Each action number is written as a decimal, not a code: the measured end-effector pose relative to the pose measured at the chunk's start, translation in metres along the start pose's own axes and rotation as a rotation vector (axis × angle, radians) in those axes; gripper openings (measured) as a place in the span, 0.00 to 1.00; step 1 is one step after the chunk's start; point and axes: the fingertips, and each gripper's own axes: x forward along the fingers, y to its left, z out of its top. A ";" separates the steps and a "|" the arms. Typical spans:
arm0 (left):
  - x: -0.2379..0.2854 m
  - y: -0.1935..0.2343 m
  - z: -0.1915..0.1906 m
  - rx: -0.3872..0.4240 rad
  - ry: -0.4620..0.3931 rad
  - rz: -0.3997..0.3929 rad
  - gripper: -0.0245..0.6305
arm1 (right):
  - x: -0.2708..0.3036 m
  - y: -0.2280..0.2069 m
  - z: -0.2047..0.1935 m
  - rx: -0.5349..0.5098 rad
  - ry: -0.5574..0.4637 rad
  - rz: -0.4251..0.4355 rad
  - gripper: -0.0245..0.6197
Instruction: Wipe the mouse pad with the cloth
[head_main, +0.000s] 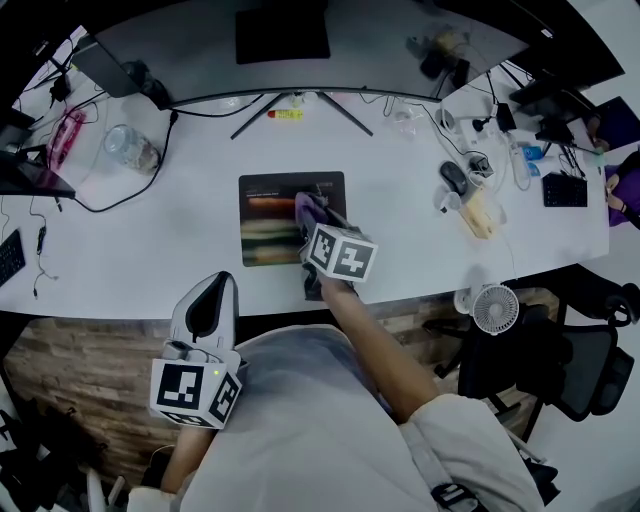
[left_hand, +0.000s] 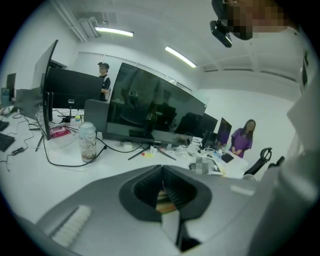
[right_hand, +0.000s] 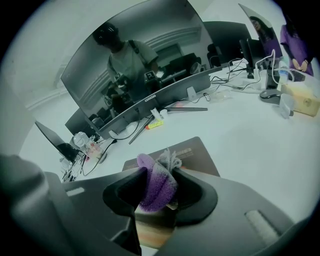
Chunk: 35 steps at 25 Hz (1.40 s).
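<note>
A dark mouse pad (head_main: 270, 210) with a striped picture lies on the white desk in front of the monitor; it also shows in the right gripper view as the brown mouse pad (right_hand: 192, 152). My right gripper (head_main: 318, 222) is over the pad's right half, shut on a purple and grey cloth (right_hand: 156, 182), which bulges out between its jaws. In the head view the cloth (head_main: 306, 208) rests on the pad. My left gripper (head_main: 208, 305) hangs back by the desk's front edge, its jaws together and empty.
A curved monitor (head_main: 280, 30) on a V-shaped stand stands behind the pad. A glass jar (head_main: 130, 148) and cables lie at the left. A mouse (head_main: 453, 177), a tissue box (head_main: 478, 212) and chargers crowd the right. A small fan (head_main: 495, 307) stands at the desk's right front edge.
</note>
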 end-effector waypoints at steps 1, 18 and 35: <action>0.000 -0.001 0.001 0.000 -0.001 0.000 0.04 | -0.001 -0.003 0.001 0.001 -0.002 -0.003 0.28; 0.003 -0.011 0.002 0.007 -0.003 -0.016 0.04 | -0.019 -0.041 0.008 0.012 -0.015 -0.051 0.28; 0.010 -0.016 0.006 0.026 0.000 -0.039 0.04 | -0.041 -0.077 0.008 0.005 -0.028 -0.113 0.29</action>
